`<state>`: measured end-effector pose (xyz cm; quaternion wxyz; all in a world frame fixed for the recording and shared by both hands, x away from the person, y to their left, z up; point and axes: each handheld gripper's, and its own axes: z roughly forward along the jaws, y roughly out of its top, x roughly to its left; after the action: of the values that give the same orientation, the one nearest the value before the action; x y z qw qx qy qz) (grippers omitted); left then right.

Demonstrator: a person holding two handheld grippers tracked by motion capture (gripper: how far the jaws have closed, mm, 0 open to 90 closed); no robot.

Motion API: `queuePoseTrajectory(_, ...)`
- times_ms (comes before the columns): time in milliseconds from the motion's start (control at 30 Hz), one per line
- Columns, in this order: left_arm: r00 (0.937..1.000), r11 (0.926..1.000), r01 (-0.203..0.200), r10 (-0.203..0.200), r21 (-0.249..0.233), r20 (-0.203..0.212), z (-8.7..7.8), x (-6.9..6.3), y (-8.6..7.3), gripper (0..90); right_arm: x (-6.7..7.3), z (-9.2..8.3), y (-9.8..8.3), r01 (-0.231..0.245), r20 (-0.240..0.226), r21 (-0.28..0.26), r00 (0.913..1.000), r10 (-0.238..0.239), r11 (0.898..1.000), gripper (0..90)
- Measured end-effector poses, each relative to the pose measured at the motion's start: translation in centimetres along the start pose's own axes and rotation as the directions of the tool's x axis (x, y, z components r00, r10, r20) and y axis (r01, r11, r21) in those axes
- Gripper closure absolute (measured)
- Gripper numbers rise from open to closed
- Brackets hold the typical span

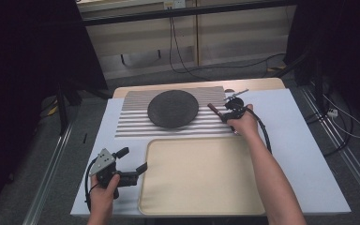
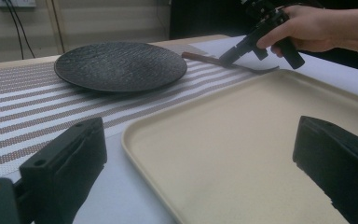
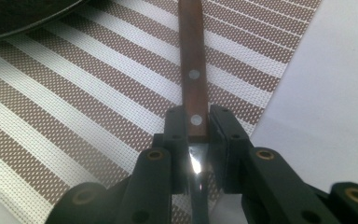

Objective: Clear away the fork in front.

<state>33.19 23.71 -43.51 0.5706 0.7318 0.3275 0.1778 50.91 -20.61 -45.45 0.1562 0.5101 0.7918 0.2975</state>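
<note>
Knife [image 3: 192, 88] is the thing in play, and the right claw [image 3: 196, 140] has it pinched right where the brown riveted wooden handle meets the metal blade, jaws pressed in on both sides with the handle running straight out ahead over the striped mat [image 3: 98, 107]. From the high view, the right claw [image 1: 224, 114] sits at the mat's right edge, just beside the round black plate [image 1: 173, 108], and the knife's handle [image 1: 214, 109] pokes out toward that plate without touching it. The left gripper view gives the side angle: the knife [image 2: 200, 58] lies low over the mat, handle toward the plate [image 2: 120, 65], blade trailing back past the right claw [image 2: 228, 57] toward the rim of the beige tray [image 2: 205, 140]. Whether the blade rests on the bench or hangs just clear of it cannot be told. Over on the other side, the left claw [image 1: 135, 159] hovers at the near left corner of the tray [image 1: 201, 176], jaws spread wide with nothing between them, pointing across the tray. Underneath it all, the bench [image 1: 304, 154] shows its pale cover, the mat at the far side and the tray at the near side.
</note>
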Motion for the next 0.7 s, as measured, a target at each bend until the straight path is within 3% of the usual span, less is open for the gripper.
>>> queuePoseTrajectory(200,0.9999,0.9998,-0.016,0.016,0.013,0.005,-0.02,-0.19,0.04,3.2,-0.02,0.04,-0.09,-0.016,0.0,-0.007,0.9999,0.016,1.0,78.0)
queuePoseTrajectory(633,0.9999,0.9999,-0.005,0.005,-0.011,-0.01,-0.51,0.1,0.17,3.2,0.01,-0.23,0.46,0.022,0.003,0.011,0.9997,-0.022,1.0,78.6)
queuePoseTrajectory(700,0.9999,0.9999,-0.004,0.004,-0.015,-0.013,-0.59,0.05,0.14,3.2,-0.23,-0.64,0.71,0.01,0.006,-0.017,0.9999,-0.01,1.0,78.6)
